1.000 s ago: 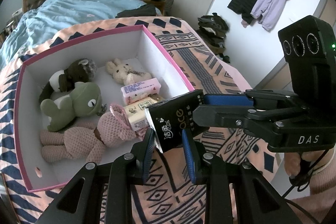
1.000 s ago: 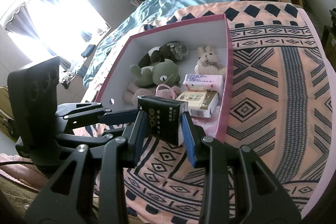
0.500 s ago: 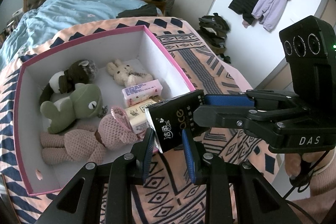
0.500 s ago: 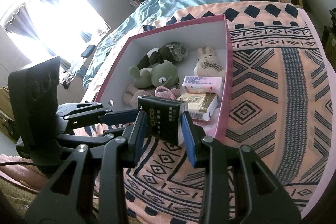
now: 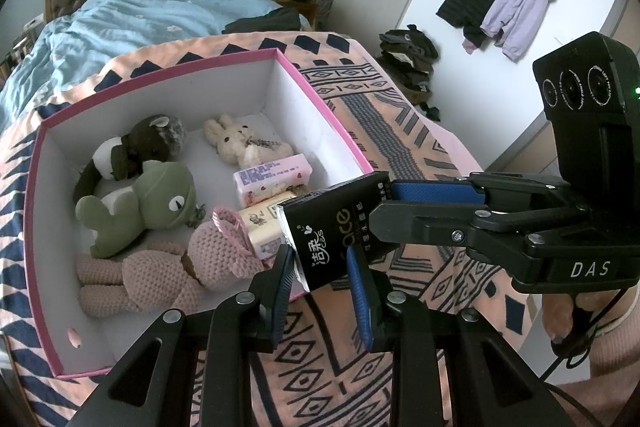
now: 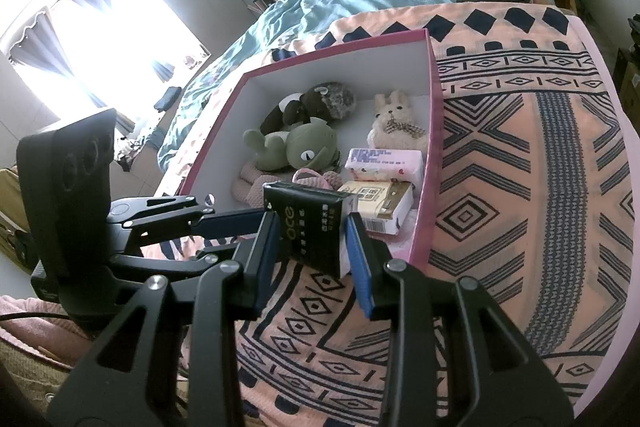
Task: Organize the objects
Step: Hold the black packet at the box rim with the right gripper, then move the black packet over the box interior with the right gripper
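Gripping one black tissue pack (image 5: 340,227) from two sides, the left tongs (image 5: 320,267) and the right tongs (image 6: 312,239) both meet on it in the air just outside the near corner of the pink-rimmed box (image 5: 320,99), which sits on the patterned blanket (image 6: 520,187) spread over the bed. The right tongs look clenched on the pack's long faces and seem to carry its weight; the left tongs bracket its lower end, but whether their pads truly press it or only stand alongside I cannot tell. This double hold reads as a handover or a steadying before the pack goes in. Inside the box the soft toys fill the left and back: a green frog plush (image 5: 144,207), a dark brown plush (image 5: 136,147), a cream rabbit (image 5: 240,147) and a knitted pink doll (image 5: 160,275). Two other tissue packs, one pink (image 5: 272,175) and one beige (image 5: 264,227), lie along the right wall, so this corner looks like the paper-goods side. Free floor is scarce there; the bare patches are at the far back and the near left corner. The pack must clear the pink rim before it drops, and the doll's head lies close to its likely landing spot
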